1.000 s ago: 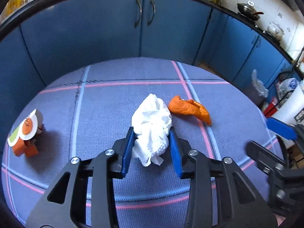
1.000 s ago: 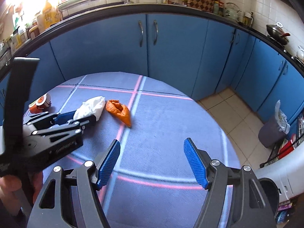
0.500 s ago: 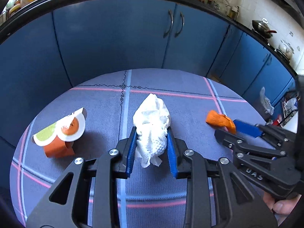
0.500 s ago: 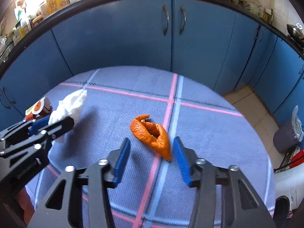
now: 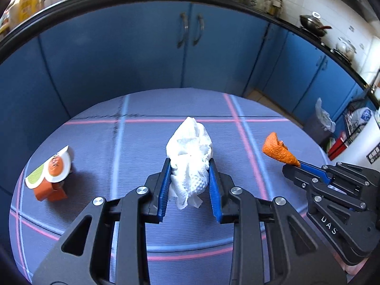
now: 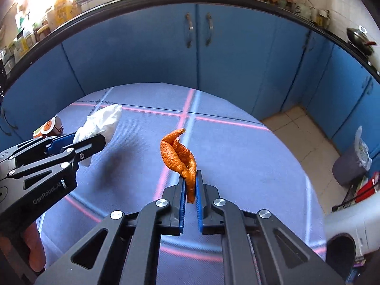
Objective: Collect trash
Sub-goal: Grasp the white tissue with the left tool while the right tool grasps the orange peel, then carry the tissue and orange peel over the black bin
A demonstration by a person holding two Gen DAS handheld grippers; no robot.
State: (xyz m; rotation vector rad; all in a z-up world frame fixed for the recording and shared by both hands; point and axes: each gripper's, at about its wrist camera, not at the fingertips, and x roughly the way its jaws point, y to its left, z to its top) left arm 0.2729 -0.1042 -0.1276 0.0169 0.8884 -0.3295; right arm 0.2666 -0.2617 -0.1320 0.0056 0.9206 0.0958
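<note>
My left gripper (image 5: 190, 163) is shut on a crumpled white paper towel (image 5: 190, 152) and holds it above the blue checked tablecloth (image 5: 133, 137). The towel also shows in the right wrist view (image 6: 99, 123). My right gripper (image 6: 190, 178) is shut on an orange peel (image 6: 178, 154) and holds it off the cloth. The peel also shows in the left wrist view (image 5: 277, 149), right of the towel. An orange cup with a peeled-back lid (image 5: 51, 178) lies on the cloth at the left; it also shows in the right wrist view (image 6: 49, 125).
Blue kitchen cabinets (image 5: 190, 47) stand behind the table. A grey bin lined with a white bag (image 6: 351, 163) stands on the tiled floor at the right, also in the left wrist view (image 5: 318, 123). A red box (image 5: 338, 144) sits near it.
My right gripper has moved to the orange peel, shut on it and lifted it off the cloth. My left gripper has lifted the paper towel and kept its hold.
</note>
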